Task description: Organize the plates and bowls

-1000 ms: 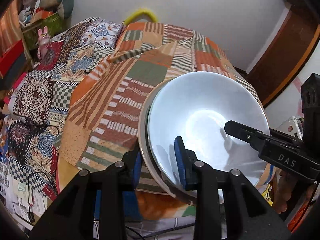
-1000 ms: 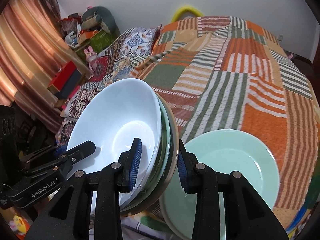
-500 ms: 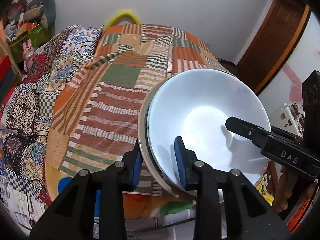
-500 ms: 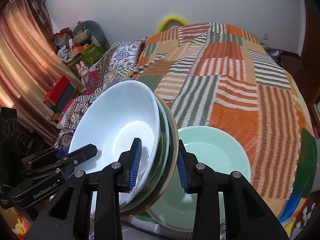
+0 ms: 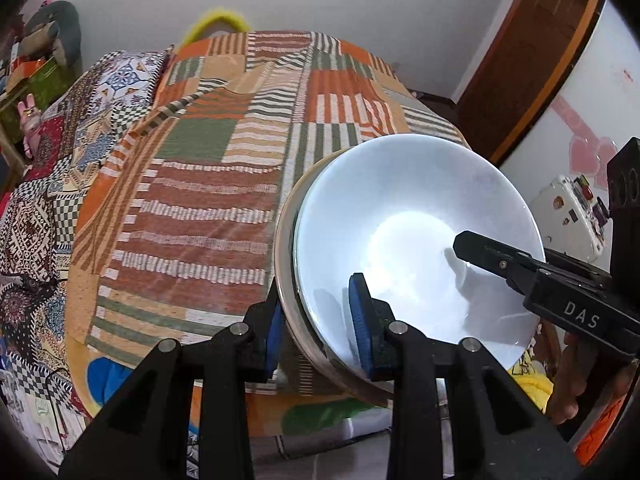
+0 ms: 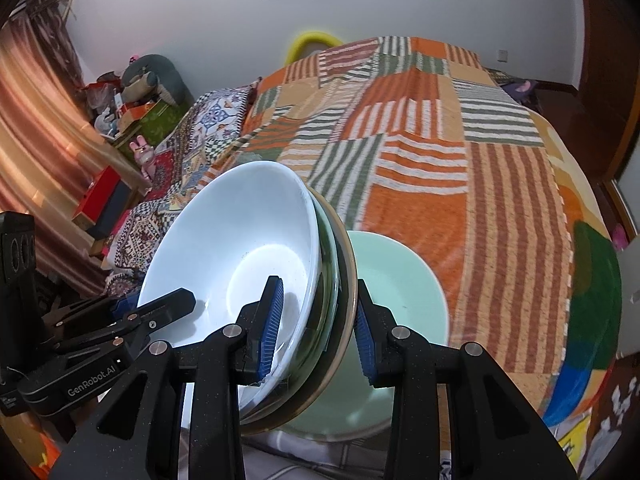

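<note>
Both the left gripper (image 5: 318, 320) and right gripper (image 6: 316, 326) stand narrowly parted, each clamped on the rim of a tilted stack of white ceramic bowls (image 6: 240, 256). The stack fills the lower centre of both views, above a striped patchwork bedspread (image 6: 460, 160), beside a mint-green round plate (image 6: 400, 288) at lower right.

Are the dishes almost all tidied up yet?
Partly. Done: the white bowl already sits nested on other dishes in one stack. In hand: the left claw and right claw each clamp that stack's rim, holding it tilted above the bed. Left: the stack is not set down, and the mint-green plate lies separate on the patchwork bedspread.
</note>
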`<state>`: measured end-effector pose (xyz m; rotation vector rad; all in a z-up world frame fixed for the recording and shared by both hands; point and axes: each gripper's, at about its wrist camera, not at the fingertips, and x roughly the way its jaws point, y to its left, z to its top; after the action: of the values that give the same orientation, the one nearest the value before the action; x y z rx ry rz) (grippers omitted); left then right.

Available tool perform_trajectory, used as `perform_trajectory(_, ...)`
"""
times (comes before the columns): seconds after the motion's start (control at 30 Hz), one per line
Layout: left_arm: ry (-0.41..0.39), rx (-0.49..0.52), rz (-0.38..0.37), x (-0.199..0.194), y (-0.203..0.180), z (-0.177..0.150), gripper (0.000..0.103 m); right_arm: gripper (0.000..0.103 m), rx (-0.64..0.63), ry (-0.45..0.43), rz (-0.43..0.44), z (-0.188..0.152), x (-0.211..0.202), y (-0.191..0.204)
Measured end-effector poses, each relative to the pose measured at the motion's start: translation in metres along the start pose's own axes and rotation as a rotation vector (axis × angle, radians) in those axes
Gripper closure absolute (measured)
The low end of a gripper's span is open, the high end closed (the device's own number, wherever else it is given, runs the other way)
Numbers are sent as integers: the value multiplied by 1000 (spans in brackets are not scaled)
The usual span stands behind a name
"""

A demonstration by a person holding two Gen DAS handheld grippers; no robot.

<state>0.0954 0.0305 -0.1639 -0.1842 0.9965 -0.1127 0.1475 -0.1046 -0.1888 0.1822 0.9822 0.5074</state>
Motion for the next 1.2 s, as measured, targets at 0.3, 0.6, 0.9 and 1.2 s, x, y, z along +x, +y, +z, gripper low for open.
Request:
perform_trajectory(0.3, 49, 34, -2, 20, -14, -1, 72, 72, 38, 21, -21, -7, 1, -17)
perform_trajectory(0.6, 98, 50, 4, 38, -19, -3, 72, 72, 61, 47, -29, -13, 7, -25)
perform_trajectory(0.9, 125, 57, 13, 49, -20, -4, 72, 72, 76, 71, -35, -16, 16, -30)
perform_trajectory(1.2, 137, 47, 1, 57, -16, -3, 72, 72, 80, 75, -32, -15, 20, -32)
